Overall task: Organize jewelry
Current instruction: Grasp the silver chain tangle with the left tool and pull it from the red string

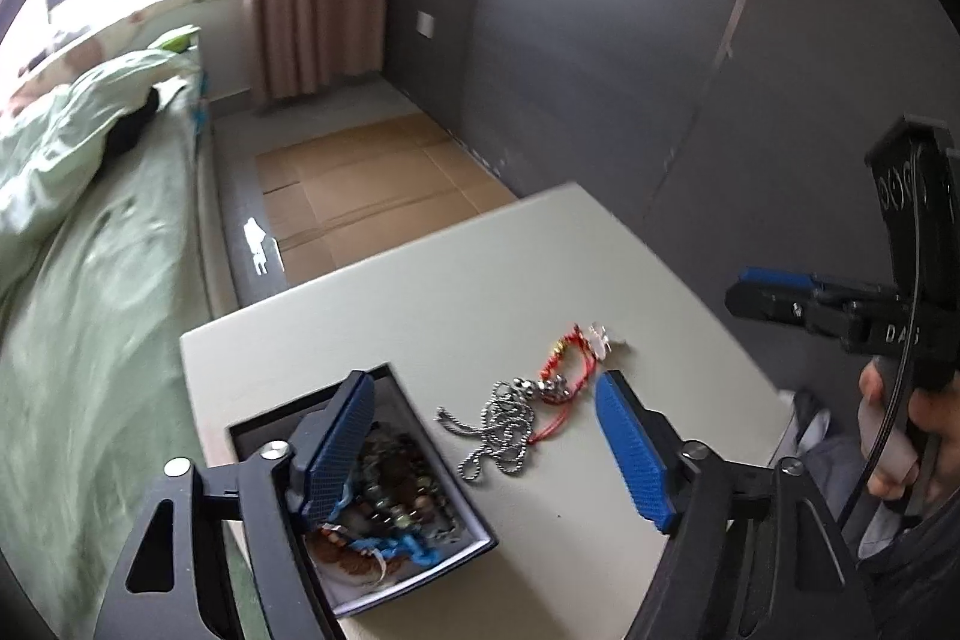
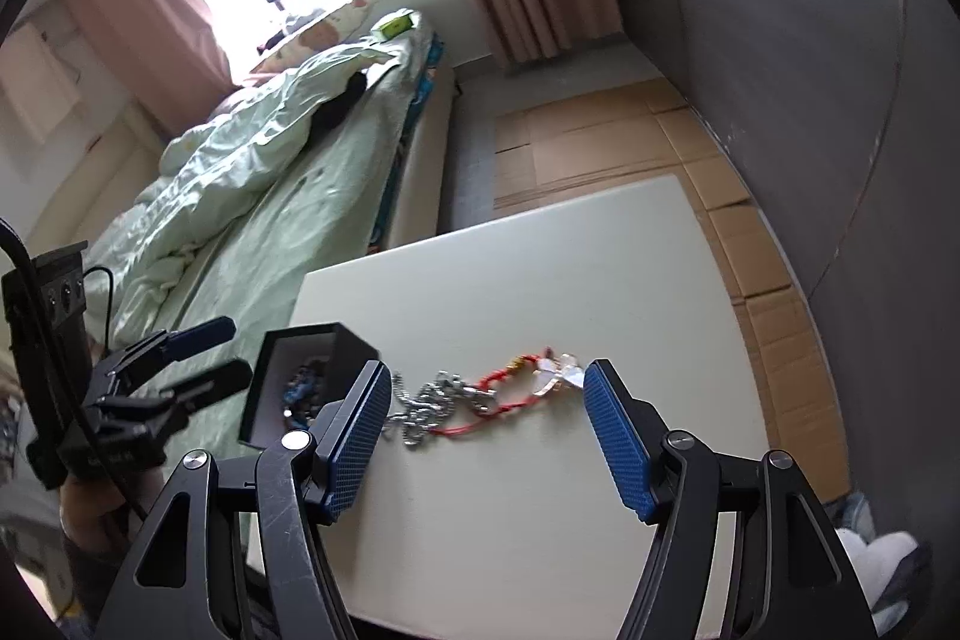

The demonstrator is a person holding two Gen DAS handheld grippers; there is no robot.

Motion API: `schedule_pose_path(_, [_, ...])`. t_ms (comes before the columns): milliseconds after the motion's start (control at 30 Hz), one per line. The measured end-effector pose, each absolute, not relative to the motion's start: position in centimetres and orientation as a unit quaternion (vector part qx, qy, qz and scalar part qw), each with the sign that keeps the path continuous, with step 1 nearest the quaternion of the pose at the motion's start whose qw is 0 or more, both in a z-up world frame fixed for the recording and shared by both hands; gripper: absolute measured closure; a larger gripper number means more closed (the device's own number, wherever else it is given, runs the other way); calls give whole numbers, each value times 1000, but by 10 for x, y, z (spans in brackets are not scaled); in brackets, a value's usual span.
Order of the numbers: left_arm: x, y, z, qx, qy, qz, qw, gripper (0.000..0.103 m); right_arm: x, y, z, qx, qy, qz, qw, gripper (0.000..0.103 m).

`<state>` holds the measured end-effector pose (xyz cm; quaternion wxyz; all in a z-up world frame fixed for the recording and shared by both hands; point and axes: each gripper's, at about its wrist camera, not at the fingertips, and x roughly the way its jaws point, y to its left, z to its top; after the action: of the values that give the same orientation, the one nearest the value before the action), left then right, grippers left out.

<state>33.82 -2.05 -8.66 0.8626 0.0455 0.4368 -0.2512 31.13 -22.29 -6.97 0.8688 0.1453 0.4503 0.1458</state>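
Two handheld grippers hang over a pale table [image 2: 540,280], each with its blue-padded jaws spread apart and nothing between the pads. The left gripper [image 1: 480,445] sits above the near left corner, one finger over an open black jewelry box [image 1: 414,466] that holds beaded bracelets [image 1: 390,490] and a blue cord. The right gripper [image 2: 486,439] is poised above the loose pieces, not touching them.

Writing: white letters reading "DAS" show on the right gripper's black body in the left wrist view; the rest is cut off. No other label is legible.

Loose jewelry lies on the bare tabletop just right of the box, strung out in a row whose long axis runs from the box toward the table's far right. Nearest the box is a tangled silver ball chain [image 1: 501,430]; touching it, a red cord bracelet [image 1: 567,370] with gold beads; at the far end, a small white-and-pink piece [image 1: 600,340], blurred.

A hand [image 1: 900,436] grips the right gripper's handle. A bed with green bedding [image 2: 252,160] stands beyond the table; flattened cardboard [image 1: 360,184] covers the floor.
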Motion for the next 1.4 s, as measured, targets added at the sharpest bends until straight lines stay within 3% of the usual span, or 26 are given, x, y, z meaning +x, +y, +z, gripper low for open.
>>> schedule_pose_path(167, [351, -55, -107, 118, 473, -297, 821, 33, 313, -242, -92, 181, 447, 136, 866, 36])
schedule_pose_path(267, [366, -70, -126, 155, 506, -286, 798, 52, 312, -250, -105, 196, 448, 126, 863, 36])
schedule_pose_path(800, [374, -128, -177, 364, 533, -298, 703, 53, 312, -301, -132, 263, 460, 77, 845, 36])
schedule_pose_path(1033, [392, -143, -193, 357, 553, -312, 685, 57, 310, -327, -143, 326, 456, 62, 826, 36])
schedule_pose_path(1133, [396, -147, -193, 337, 561, -333, 679, 68, 308, -333, -145, 341, 453, 61, 821, 36])
schedule_pose_path(1200, [394, -151, -192, 330, 559, -342, 680, 82, 307, -334, -146, 343, 454, 62, 820, 36])
schedule_pose_path(1400, [393, -147, -190, 298, 557, -344, 695, 87, 307, -335, -147, 344, 458, 62, 817, 36])
